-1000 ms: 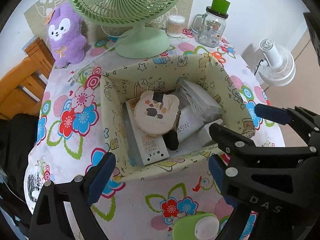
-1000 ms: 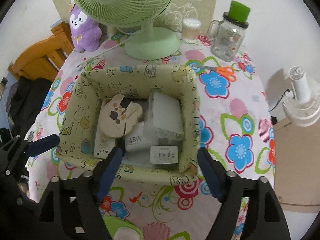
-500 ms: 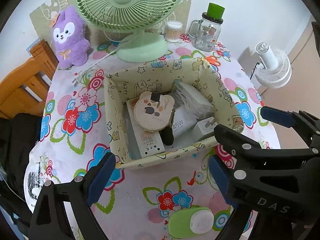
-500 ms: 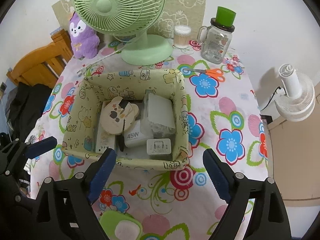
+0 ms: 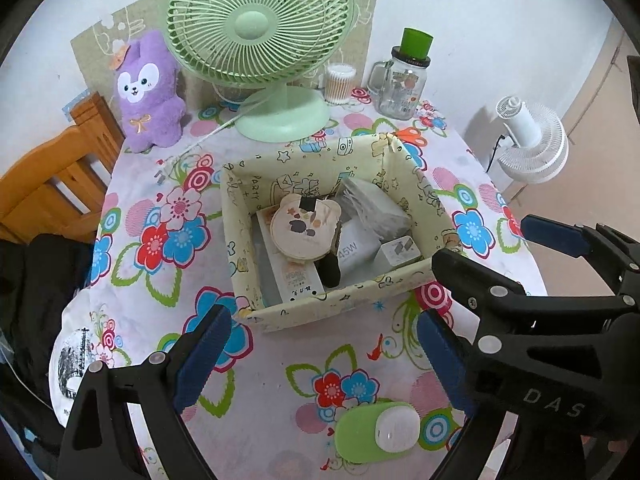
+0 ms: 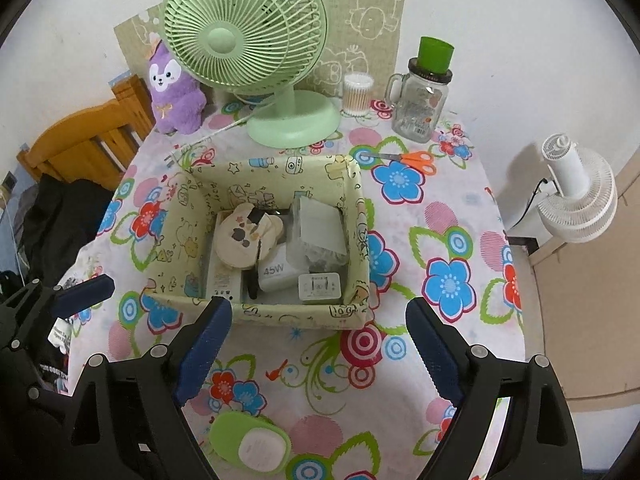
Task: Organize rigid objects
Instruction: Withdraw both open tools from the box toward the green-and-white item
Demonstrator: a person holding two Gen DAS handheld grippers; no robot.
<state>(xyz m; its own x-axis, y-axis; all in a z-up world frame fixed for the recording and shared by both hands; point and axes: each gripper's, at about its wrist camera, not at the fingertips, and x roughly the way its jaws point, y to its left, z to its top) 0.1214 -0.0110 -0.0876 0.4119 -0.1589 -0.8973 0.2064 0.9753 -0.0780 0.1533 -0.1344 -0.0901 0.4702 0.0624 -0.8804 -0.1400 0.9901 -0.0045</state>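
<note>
A pale yellow fabric box (image 5: 240, 216) printed with cartoons stands mid-table. Inside lie a round bear-shaped wooden piece (image 5: 304, 228), a white 45W charger (image 5: 354, 252), a small white plug adapter (image 5: 400, 250), a clear packet (image 5: 372, 204) and a flat white carton (image 5: 292, 280). A green and white oval gadget (image 5: 376, 432) lies on the cloth nearer me. My left gripper (image 5: 321, 316) hovers open over the box's near wall, nothing between its pads. My right gripper (image 6: 318, 306) is also open and empty, above the same wall of the box (image 6: 176, 236).
At the back stand a green desk fan (image 6: 288, 120), a purple plush toy (image 6: 176, 92), a cotton swab tub (image 6: 356, 94) and a glass jar with a green lid (image 6: 424, 104). Orange scissors (image 6: 416, 160) lie right of the box. A wooden chair (image 5: 48, 184) is left, a white fan (image 6: 576, 200) right.
Both grippers have lifted and drawn back from the box, so more of the table shows. The right gripper's jaws have spread wider. The box's contents have not moved.
</note>
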